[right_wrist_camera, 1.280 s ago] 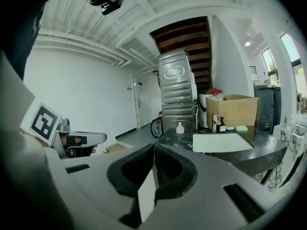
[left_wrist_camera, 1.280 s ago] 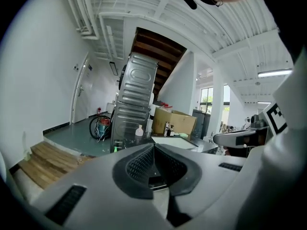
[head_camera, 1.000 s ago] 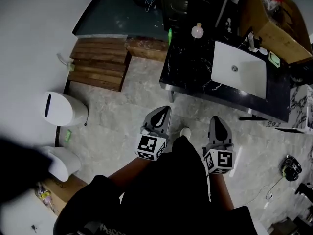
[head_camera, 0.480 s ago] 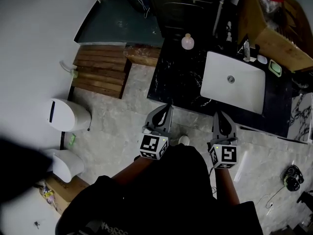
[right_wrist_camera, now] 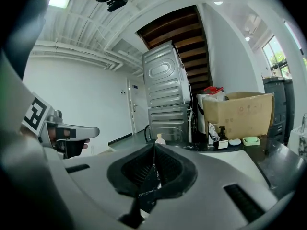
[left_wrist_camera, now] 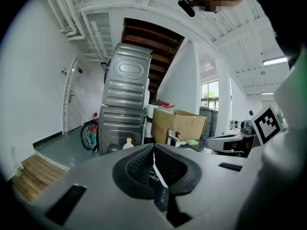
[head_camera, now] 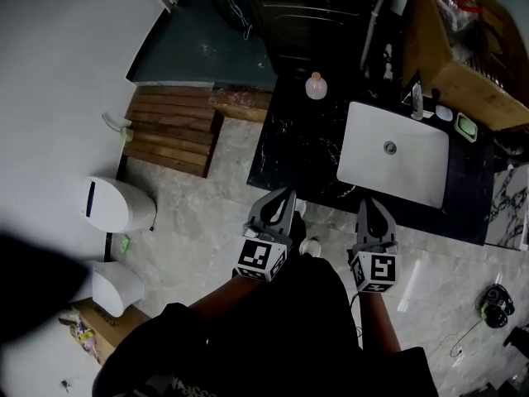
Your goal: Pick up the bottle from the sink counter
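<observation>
Plainly neither claw is ready for a grasp; the left claw (head_camera: pixel 283 195) has its jaws pressed together with nothing between them, and the right claw (head_camera: pixel 369 202) is likewise closed and empty; both hang at the near edge of the desk (head_camera: pixel 291 143).

The bottle (head_camera: pixel 316 86) stands upright close to the desk's far left corner, left of the white sink (head_camera: pixel 393 151) and well apart from both claws.

From where I stand the main risk is a claw arriving closed; shut jaws would butt the bottle rather than straddle it, and so near that corner a shove could tip it or send it over the far or left edge to the floor (head_camera: pixel 207 213).

The bottle looks round-bodied with a narrow neck; a grip set off-centre on that curve might squeeze it sideways out of the jaws.

The reach runs across the whole depth of the desk, so a hurried or slanting approach seems the likeliest cause of a knock.
</observation>
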{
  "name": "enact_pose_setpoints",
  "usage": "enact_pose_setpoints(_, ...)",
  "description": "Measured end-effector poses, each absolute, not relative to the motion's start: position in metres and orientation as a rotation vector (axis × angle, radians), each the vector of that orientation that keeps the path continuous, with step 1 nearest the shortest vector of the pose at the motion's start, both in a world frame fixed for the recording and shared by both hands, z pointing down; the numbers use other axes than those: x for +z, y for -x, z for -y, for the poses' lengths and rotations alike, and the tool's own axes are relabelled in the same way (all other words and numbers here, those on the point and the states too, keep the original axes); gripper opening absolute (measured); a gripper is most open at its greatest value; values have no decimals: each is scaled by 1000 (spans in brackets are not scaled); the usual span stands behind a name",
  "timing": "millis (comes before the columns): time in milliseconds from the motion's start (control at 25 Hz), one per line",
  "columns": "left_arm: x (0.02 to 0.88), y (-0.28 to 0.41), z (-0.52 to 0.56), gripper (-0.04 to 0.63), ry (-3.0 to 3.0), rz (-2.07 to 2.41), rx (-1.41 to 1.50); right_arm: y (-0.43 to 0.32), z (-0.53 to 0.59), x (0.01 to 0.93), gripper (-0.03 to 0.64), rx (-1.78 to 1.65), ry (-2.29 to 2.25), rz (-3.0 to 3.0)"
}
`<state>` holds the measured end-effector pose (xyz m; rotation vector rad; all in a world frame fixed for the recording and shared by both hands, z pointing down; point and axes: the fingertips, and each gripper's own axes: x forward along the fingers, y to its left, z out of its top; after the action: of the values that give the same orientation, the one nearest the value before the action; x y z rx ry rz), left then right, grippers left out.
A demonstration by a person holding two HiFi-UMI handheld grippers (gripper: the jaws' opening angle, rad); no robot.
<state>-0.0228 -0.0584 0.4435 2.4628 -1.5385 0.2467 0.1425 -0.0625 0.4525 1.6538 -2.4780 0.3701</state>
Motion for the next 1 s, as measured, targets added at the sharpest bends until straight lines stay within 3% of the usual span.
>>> enact_pose_setpoints(1000, 464, 44, 219, 17, -2553, 1388, 239, -110, 183, 435, 38, 298, -1766, 2364)
